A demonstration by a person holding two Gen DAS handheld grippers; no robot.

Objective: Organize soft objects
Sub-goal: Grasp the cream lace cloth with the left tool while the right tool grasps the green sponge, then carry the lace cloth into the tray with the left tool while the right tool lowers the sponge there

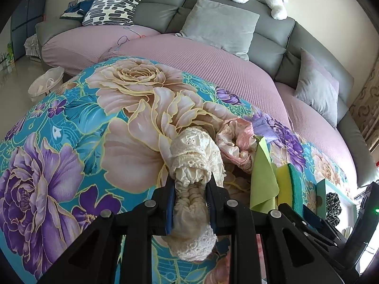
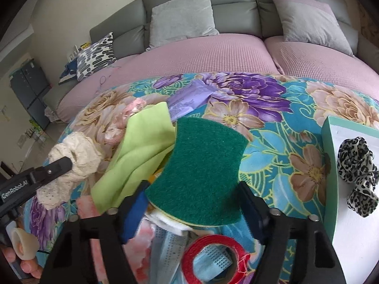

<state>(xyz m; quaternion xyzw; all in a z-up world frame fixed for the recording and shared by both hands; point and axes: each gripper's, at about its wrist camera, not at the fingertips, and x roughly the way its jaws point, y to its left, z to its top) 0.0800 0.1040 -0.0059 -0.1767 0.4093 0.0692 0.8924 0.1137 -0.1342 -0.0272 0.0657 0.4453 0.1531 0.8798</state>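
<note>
Between the fingers of my left gripper [image 1: 190, 177] is a cream lace scrunchie [image 1: 194, 151], bunched and lifted a little above the flowered cloth [image 1: 71, 127]. The gripper is shut on it. The right wrist view shows the same cream scrunchie [image 2: 80, 156] at the left. My right gripper [image 2: 193, 185] has a green-and-yellow sponge [image 2: 203, 165] tilted up between its pads, which touch both of its edges. Beside the sponge lie a lime cloth [image 2: 142, 146] and a pink scrunchie [image 2: 132, 108]. A leopard-print scrunchie [image 2: 357, 165] rests in a teal-edged white box [image 2: 329, 165] on the right.
A red tape roll [image 2: 213, 258] and a blue face mask [image 2: 165, 241] lie under my right gripper. A purple packet [image 2: 189, 99] sits farther back. Behind the table is a pink-covered grey sofa [image 1: 213, 54] with cushions. A white basket [image 1: 46, 82] stands on the floor.
</note>
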